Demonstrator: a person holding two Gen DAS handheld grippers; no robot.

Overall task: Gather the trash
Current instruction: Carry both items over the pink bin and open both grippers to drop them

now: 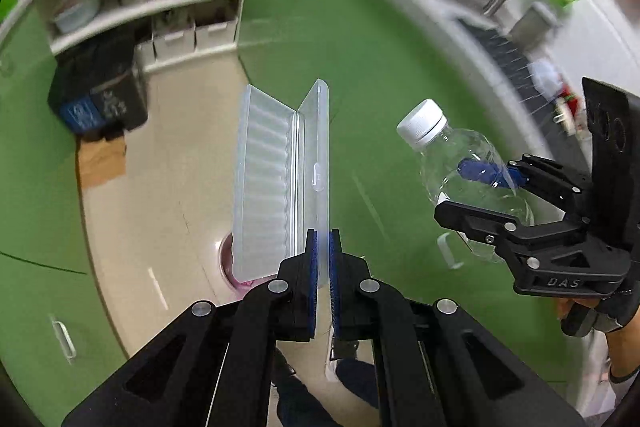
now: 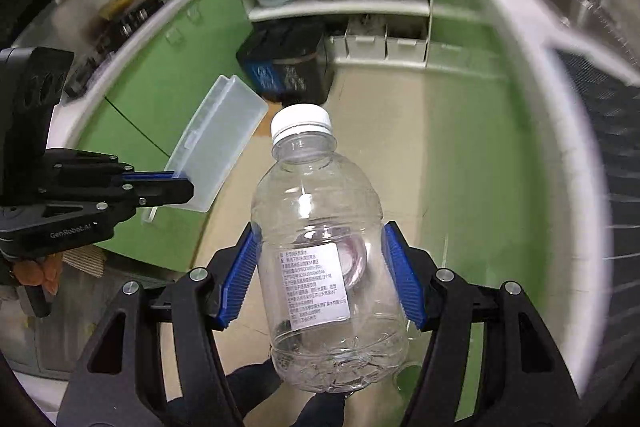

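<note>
The right gripper (image 1: 476, 195) bears the raised letters "DAS" on its black body, seen from the left wrist view. The left gripper (image 2: 182, 183) carries the pale wording "GenRobot.AI" on its black side, seen from the right wrist view. The clear plastic bottle (image 2: 324, 267) has a white label printed in small dark characters, too fine to read.
</note>
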